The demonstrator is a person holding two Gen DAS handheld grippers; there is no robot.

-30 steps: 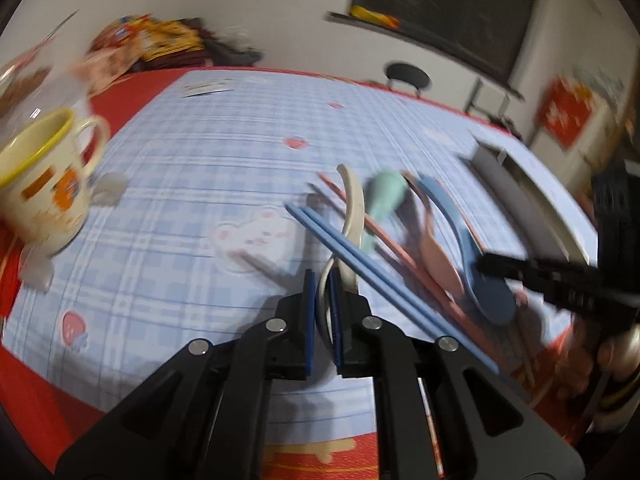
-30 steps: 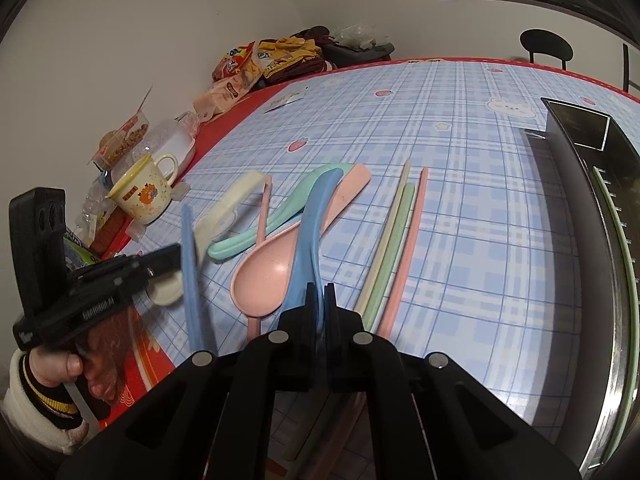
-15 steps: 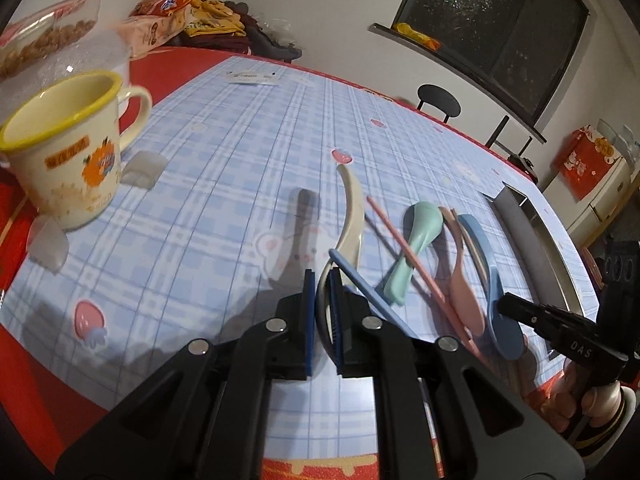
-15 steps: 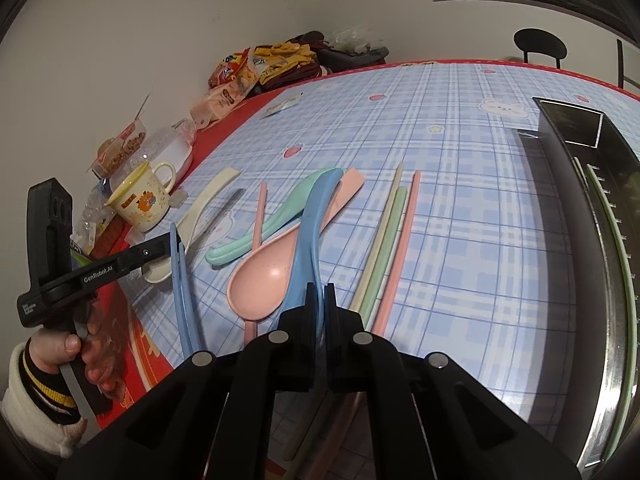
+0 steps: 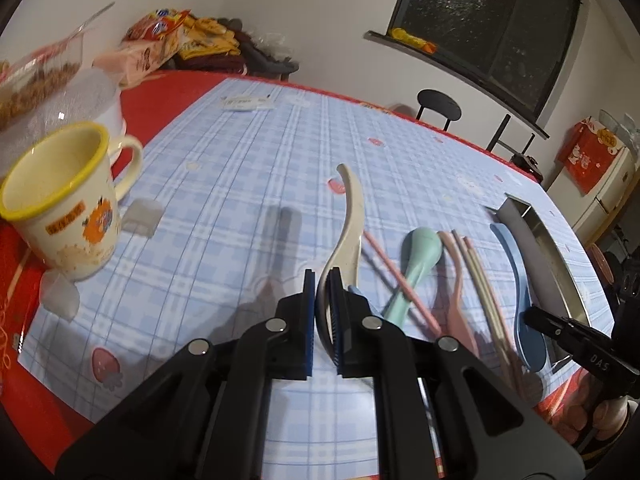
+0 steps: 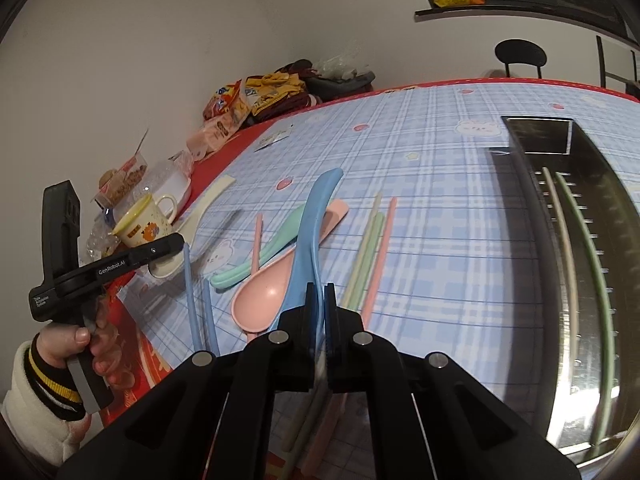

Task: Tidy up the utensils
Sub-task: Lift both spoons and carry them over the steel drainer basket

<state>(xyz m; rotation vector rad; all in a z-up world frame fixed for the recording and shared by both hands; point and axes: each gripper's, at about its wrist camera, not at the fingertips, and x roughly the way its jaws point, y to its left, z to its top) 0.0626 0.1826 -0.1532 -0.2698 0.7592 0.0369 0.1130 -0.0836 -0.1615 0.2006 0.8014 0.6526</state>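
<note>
1. While the left gripper (image 5: 323, 292) is clenched on the bowl of a curved cream spoon (image 5: 349, 216), lifted near the table's (image 5: 248, 168) near edge, the right gripper (image 6: 319, 300) grasps a blue spoon (image 6: 312, 224) by its bowl.
2. Both bowls are hidden between the jaws.
3. Pink spoon (image 6: 260, 300), mint spoon (image 5: 416, 264) and chopsticks (image 6: 372, 252) crowd the near edge; a steel tray (image 6: 560, 216) lines the right edge, and the far half lies open.
</note>
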